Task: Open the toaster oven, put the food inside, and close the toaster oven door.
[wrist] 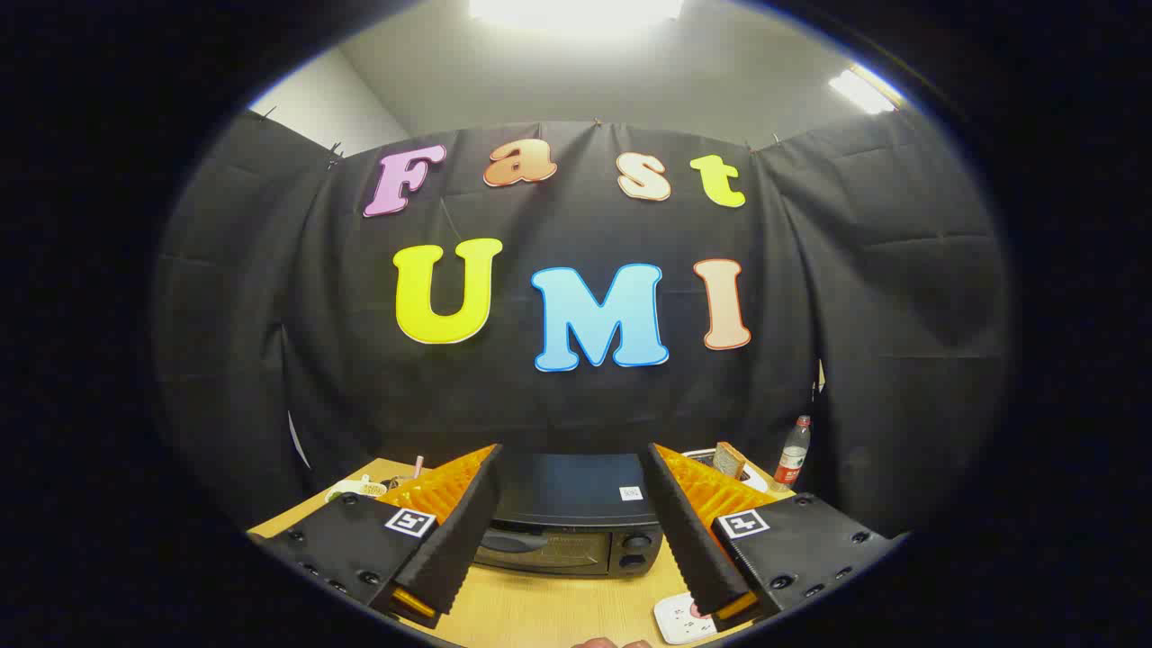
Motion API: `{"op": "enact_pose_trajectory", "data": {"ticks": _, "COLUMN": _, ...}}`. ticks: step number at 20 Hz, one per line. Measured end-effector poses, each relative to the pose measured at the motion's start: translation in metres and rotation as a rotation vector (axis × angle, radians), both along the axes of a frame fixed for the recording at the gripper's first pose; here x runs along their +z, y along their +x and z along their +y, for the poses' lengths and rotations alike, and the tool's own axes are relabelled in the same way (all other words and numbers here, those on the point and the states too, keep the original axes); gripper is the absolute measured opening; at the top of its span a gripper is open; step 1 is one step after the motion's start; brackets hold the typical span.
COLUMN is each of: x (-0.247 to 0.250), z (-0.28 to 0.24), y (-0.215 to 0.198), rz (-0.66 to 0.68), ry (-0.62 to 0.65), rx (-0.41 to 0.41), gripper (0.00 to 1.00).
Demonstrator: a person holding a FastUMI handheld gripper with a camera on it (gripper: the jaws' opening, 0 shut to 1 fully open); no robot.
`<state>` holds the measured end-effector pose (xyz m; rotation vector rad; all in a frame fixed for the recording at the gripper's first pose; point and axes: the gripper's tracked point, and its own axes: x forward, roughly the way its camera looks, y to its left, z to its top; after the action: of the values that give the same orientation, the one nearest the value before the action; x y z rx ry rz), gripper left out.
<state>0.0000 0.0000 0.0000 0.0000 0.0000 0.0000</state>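
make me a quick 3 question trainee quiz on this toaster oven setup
1. True or false: the toaster oven door is already open.
2. Where does the toaster oven sit relative to the gripper jaws? A) between and just beyond them B) off to one side of both C) clamped in them
3. Fill in: the plate with the food stands on the wooden table beside the oven, near a plastic ______.

Key
1. False: the door is shut, handle showing on its front.
2. A: the jaws are spread wide, touching nothing, with the oven seen in the gap.
3. bottle
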Motion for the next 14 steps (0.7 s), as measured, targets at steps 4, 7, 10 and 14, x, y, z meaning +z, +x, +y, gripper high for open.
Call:
{"op": "enact_pose_trajectory", "data": {"ticks": 4, "x": -0.0021, "z": 0.0041, "y": 0.0011, "rz": 0.012, "ry": 0.012, "rx": 0.015, "gripper": 0.98}}
{"op": "enact_pose_trajectory", "data": {"ticks": 7, "x": -0.0012, "z": 0.003, "y": 0.0005, "rz": 0.01, "ry": 0.011, "rx": 0.011, "gripper": 0.98}}
{"op": "enact_pose_trajectory", "data": {"ticks": 10, "x": -0.0061, "z": 0.0024, "y": 0.0016, "rz": 0.027, "ry": 0.003, "rx": 0.008, "gripper": 0.98}}
{"op": "enact_pose_trajectory", "data": {"ticks": 14, "x": -0.0088, "z": 0.004, "y": 0.0034, "rz": 0.042, "ry": 0.001, "rx": 0.002, "gripper": 0.98}}
